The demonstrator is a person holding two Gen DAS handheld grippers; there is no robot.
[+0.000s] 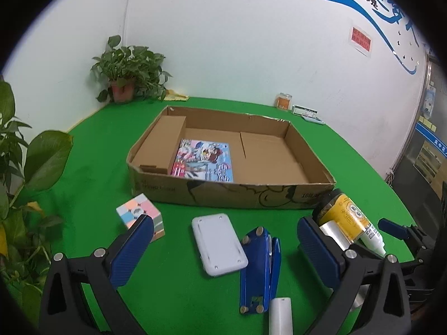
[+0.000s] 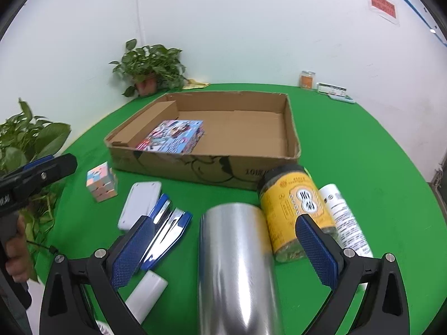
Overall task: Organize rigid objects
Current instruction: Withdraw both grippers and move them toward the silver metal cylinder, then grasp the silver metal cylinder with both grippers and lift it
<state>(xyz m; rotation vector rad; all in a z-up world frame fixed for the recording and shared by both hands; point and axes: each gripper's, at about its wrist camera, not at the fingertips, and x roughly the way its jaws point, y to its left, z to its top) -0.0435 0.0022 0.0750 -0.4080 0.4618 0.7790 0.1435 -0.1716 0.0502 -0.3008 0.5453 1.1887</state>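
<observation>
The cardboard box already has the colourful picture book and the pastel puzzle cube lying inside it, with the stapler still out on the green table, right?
Not quite. Only the picture book lies inside the cardboard box. The puzzle cube sits outside on the green table, in front of the box's near left corner, as the left wrist view shows. The blue stapler is indeed still out on the table.

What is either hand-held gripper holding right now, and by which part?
Nothing. The left hand-held gripper is open above the white case, and the right hand-held gripper is open around the silver cylinder without closing on it.
</observation>
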